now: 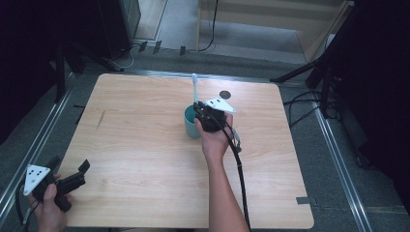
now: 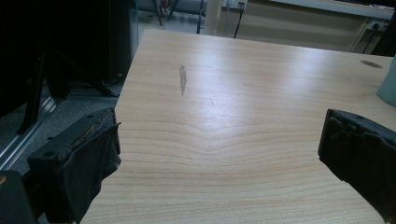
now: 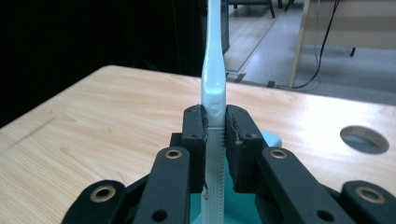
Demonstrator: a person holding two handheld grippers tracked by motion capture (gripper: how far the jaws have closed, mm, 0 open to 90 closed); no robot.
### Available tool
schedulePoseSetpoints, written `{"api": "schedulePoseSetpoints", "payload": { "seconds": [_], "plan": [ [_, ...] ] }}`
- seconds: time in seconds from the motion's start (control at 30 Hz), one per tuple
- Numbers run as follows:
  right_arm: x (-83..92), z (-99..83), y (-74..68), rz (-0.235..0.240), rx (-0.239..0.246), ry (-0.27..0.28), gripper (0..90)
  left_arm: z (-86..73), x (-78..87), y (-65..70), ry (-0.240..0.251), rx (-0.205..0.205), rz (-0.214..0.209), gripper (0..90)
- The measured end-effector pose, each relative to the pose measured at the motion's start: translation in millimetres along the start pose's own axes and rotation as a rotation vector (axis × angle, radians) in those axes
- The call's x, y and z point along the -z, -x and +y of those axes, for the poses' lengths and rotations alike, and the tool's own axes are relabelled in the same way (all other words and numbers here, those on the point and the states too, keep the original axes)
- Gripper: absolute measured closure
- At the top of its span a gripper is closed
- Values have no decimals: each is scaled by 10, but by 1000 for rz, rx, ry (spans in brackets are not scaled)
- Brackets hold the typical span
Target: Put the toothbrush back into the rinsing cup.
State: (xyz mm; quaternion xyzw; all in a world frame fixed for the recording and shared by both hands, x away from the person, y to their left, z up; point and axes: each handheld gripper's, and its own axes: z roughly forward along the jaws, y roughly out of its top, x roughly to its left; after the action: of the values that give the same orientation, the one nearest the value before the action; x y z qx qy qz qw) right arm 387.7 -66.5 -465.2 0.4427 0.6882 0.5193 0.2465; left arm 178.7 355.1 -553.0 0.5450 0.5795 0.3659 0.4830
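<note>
Over the table [image 1: 145, 145], toothbrush [image 3: 214, 84] stands upright, head up.

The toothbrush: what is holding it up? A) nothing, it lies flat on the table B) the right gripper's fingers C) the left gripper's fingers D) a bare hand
B: the right gripper pinches the toothbrush upright over the teal cup.

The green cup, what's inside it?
The lower end of the toothbrush seems to go down into the green cup, with the right tool pinching its handle. The tool and hand cover the cup's inside, so anything else there is hidden.
</note>
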Motion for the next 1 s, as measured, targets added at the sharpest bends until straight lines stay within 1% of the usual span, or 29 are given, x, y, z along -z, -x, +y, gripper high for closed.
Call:
{"api": "schedulePoseSetpoints", "payload": {
  "seconds": [0.07,0.13,0.33,0.43,0.53,0.57,0.63,0.8,0.93,0.97,1.0],
  "plan": [
    [-10,-46,-1,-37,-2,-15,791,0,0,0,0,-1,0,0],
    [-30,-85,13,-33,-10,-34,791,0,0,0,0,-1,0,0],
    [-65,-126,-1,-29,1,-78,790,0,-2,1,-1,-2,0,0],
    [-85,-144,-1,-35,-5,-108,785,1,-1,0,-1,0,0,0],
    [-89,-149,-2,-31,-8,-114,766,0,-2,0,0,1,-1,0],
    [-89,-148,-2,-27,-10,-114,747,1,-1,0,-1,0,-1,0],
    [-84,-142,-2,-23,-18,-111,738,1,-1,-1,-1,1,-1,0],
    [-41,-101,13,-32,-26,-91,718,1,-2,1,-1,-1,0,0],
    [36,-26,47,-45,-37,-55,651,1,-2,1,-3,-2,1,0],
    [84,16,81,-58,-39,-36,585,1,-2,2,-2,-2,0,0],
    [84,16,81,-58,-39,-36,585,0,-2,3,-1,-3,0,0]
  ]
}}
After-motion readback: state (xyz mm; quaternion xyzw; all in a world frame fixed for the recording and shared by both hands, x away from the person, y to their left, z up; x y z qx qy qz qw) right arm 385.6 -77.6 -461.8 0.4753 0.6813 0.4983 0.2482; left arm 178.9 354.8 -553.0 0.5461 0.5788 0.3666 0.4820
